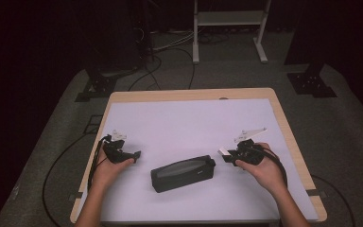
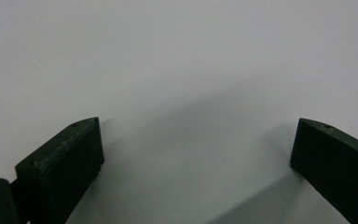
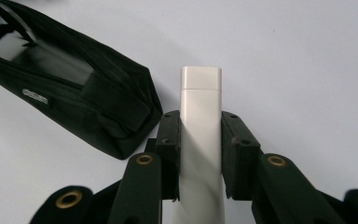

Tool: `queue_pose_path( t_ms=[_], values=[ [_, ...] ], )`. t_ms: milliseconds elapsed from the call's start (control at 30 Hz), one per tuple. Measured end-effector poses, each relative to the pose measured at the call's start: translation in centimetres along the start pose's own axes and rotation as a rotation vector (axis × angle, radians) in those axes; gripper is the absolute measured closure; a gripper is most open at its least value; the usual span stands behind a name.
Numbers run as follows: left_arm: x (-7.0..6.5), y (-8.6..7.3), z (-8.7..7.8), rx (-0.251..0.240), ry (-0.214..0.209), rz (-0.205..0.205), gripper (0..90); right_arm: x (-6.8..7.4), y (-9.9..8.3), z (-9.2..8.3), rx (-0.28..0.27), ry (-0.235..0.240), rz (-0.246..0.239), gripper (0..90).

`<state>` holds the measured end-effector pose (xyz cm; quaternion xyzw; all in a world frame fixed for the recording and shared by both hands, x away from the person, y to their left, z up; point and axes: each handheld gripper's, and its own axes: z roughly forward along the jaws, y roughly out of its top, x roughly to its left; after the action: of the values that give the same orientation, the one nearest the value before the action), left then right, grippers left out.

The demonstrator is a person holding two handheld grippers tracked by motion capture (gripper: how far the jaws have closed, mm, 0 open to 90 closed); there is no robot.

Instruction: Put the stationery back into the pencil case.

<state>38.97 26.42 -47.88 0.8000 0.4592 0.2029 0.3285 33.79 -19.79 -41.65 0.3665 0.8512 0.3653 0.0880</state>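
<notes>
Right gripper view: the right tool [image 3: 200, 135] is clamped on a white bar [image 3: 201, 107], lifted beside the black pouch [image 3: 70, 79]. Pickup looks done; getting the bar into the pouch is left. Further off, the left tool [image 1: 134, 155] waits wide over bare bench [image 1: 184, 123].

Two forearms are seen bare, with no sleeve worn. Each hand carries a black claw: the left claw [image 1: 133, 154] and the right claw [image 1: 225, 156]. A pale three-cornered plate is mounted on top of each, toward 12 o'clock, and a black cable is trailed from each body toward 6 o'clock. In the gripper views, blocky matt black jaws are shown, small screw holes are set in their tips, and brass-coloured rivets are fitted at the linkage pivots.
</notes>
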Motion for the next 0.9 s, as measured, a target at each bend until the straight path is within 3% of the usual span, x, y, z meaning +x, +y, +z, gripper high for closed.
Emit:
queue_pose_path(
  t_ms=[400,900],
  values=[
    [0.0,0.0,0.0,0.000,0.000,0.000,1.6,0.7,1.1,-0.5,-0.092,0.117,-0.084,70.3],
    [0.0,0.0,0.0,-0.002,0.000,-0.002,1.6,1.5,2.5,-1.0,-0.161,0.207,-0.146,70.3]
  ],
)
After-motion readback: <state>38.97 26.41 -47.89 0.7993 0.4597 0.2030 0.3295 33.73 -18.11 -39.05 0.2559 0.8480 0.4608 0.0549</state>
